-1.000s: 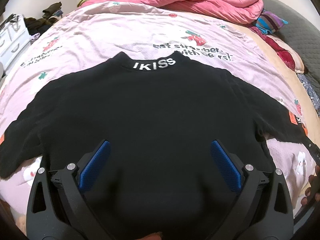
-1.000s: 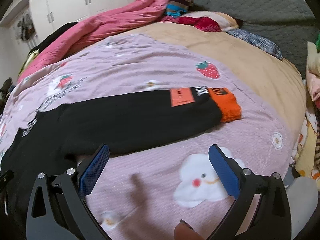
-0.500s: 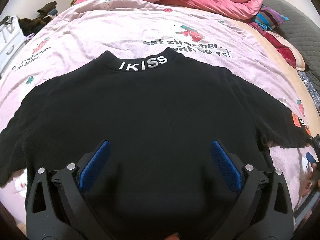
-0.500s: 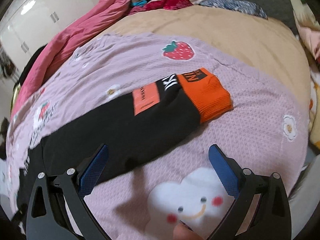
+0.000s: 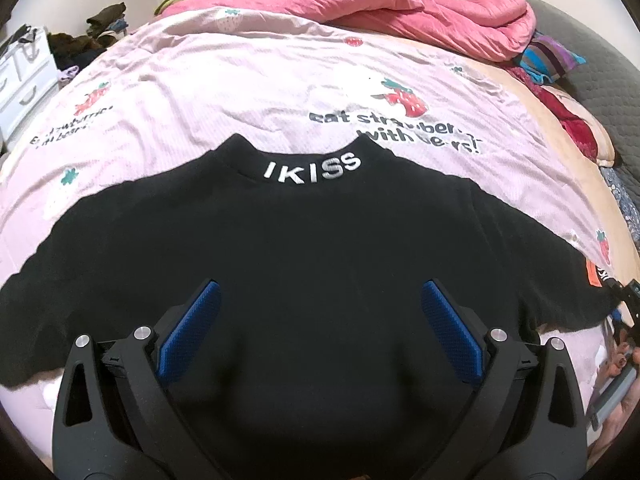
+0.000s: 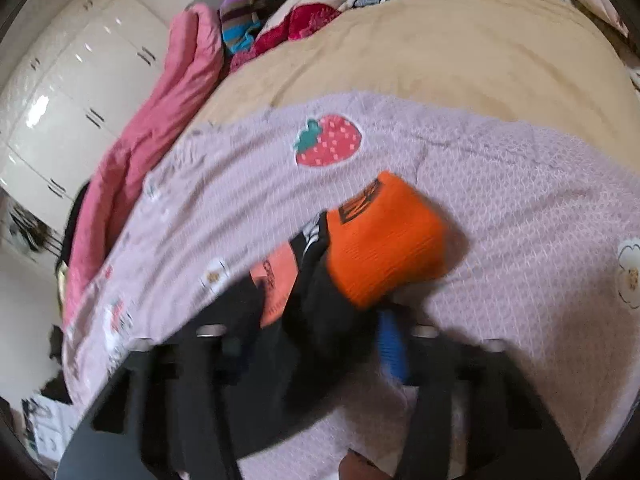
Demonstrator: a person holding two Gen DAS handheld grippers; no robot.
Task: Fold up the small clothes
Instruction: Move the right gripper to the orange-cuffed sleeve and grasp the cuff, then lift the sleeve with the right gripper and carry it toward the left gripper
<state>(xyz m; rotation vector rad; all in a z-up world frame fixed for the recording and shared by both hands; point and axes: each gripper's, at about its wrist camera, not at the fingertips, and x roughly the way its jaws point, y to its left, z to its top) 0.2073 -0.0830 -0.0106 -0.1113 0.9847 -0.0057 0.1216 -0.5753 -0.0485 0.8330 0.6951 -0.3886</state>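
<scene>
A black sweater (image 5: 304, 248) with white "IKISS" lettering on its collar lies flat on the bed, sleeves spread to both sides. My left gripper (image 5: 320, 320) hovers open over the lower body of the sweater, blue pads wide apart and nothing between them. In the blurred right wrist view my right gripper (image 6: 304, 320) is closing its jaws on the sweater's right sleeve (image 6: 320, 304), just behind the orange cuff (image 6: 384, 240). The black cloth is bunched and pinched between the pads, and one blue pad (image 6: 390, 344) shows beside it.
The pale purple strawberry-print blanket (image 5: 240, 92) covers the bed. A pink quilt (image 5: 400, 12) is piled at the far side, with a tan sheet (image 6: 440, 52) and pillows towards the headboard. White drawers (image 5: 20, 80) stand at the left. A hand (image 5: 618, 360) shows at the right edge.
My right gripper rolled, dropped onto the sleeve and went from wide open to pinching the cloth behind the orange cuff. The left gripper drifted slightly across the sweater and stayed open.
</scene>
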